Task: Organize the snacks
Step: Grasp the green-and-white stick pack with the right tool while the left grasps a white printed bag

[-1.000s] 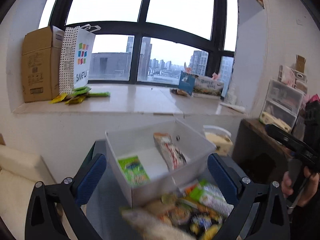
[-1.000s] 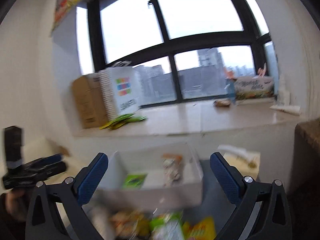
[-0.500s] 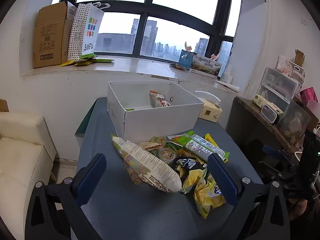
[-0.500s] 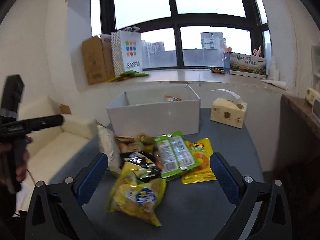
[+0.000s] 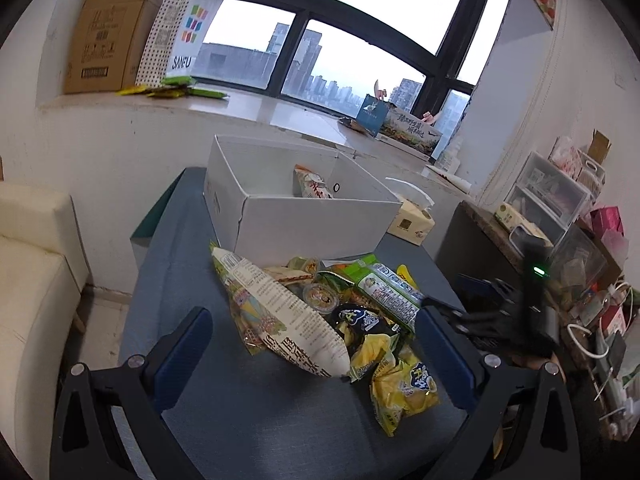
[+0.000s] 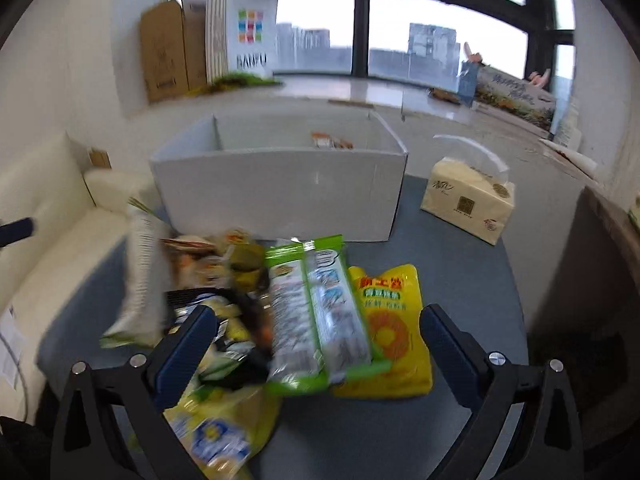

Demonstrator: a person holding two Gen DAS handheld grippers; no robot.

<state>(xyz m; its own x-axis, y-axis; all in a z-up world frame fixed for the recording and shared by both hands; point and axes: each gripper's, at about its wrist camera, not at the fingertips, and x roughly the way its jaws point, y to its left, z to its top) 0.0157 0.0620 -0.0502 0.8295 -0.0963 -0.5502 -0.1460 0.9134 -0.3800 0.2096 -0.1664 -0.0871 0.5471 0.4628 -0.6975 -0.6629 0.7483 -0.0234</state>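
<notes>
A heap of snack packets lies on the grey-blue table (image 5: pixel 256 412) in front of a white box (image 5: pixel 312 220). A long white printed bag (image 5: pixel 288 320) tops the heap on the left, with yellow chip bags (image 5: pixel 404 384) to its right. Inside the box leans an orange-white packet (image 5: pixel 314 186). My left gripper (image 5: pixel 314 344) hovers open over the white bag. My right gripper (image 6: pixel 316 346) is open above a green twin-pack (image 6: pixel 316 312) and a yellow pouch (image 6: pixel 388 320). The white box (image 6: pixel 280 196) stands behind them.
A tissue pack (image 6: pixel 466 204) sits right of the box. A cream sofa (image 5: pixel 28 280) borders the table's left side. On the windowsill stand a cardboard carton (image 5: pixel 108 32) and a paper bag (image 5: pixel 180 28). Cluttered drawers and shelves (image 5: pixel 560 200) fill the right.
Both grippers have pulled back from the box and dropped lower, so the snack heap now lies between their fingers. The right wrist view is still blurred by motion.
</notes>
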